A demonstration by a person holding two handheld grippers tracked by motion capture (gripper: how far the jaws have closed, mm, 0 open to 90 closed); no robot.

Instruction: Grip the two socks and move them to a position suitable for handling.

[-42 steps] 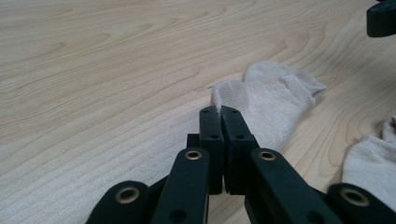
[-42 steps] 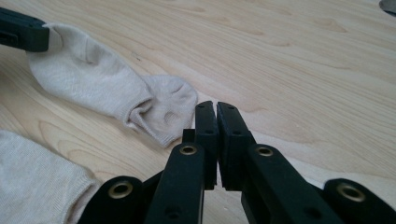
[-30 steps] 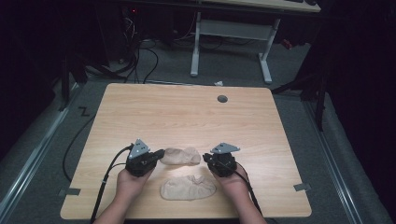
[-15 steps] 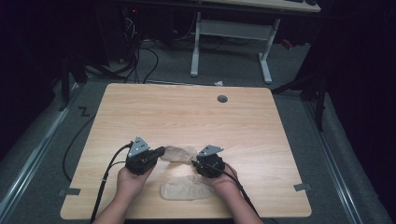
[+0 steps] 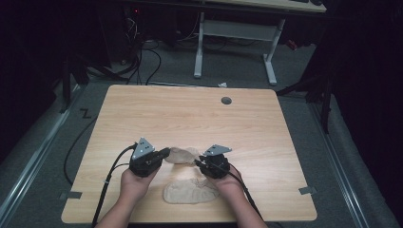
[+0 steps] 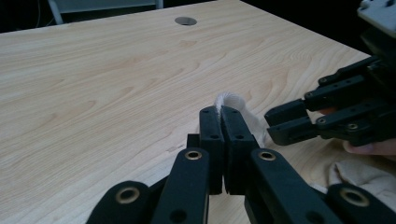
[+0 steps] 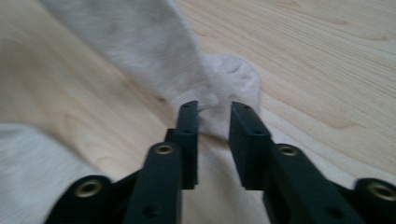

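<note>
A person is sitting at a pale wooden table [image 5: 142, 109], working with a two-jaw gripper in each hand over two beige socks. Taking the tabletop as a clock face seen from above, both hands are resting near six o'clock, close to the person's edge.

The left gripper [image 5: 164, 153] is lying slightly toward seven o'clock, its jaws pointing across toward three o'clock. Its tongs are clenched on the edge of the upper sock [image 5: 183, 154], and in the left gripper view a small fold of pale fabric [image 6: 229, 100] is poking out above the pressed-together jaws.

The right gripper [image 5: 197, 163] is sitting slightly toward five o'clock, jaws pointing back toward nine o'clock, so the two tools are facing each other with the upper sock between them. Its tongs have just been opening and are standing released. In the right gripper view the sock's rounded end [image 7: 224, 93] is lying just beyond the jaw tips, a gap showing between the pads.

The lower sock [image 5: 187, 191] is lying flat at six o'clock, between the person's wrists, nearer the table edge.

A round cable hole [image 5: 226, 100] is sitting toward one o'clock, well apart from the socks.
</note>
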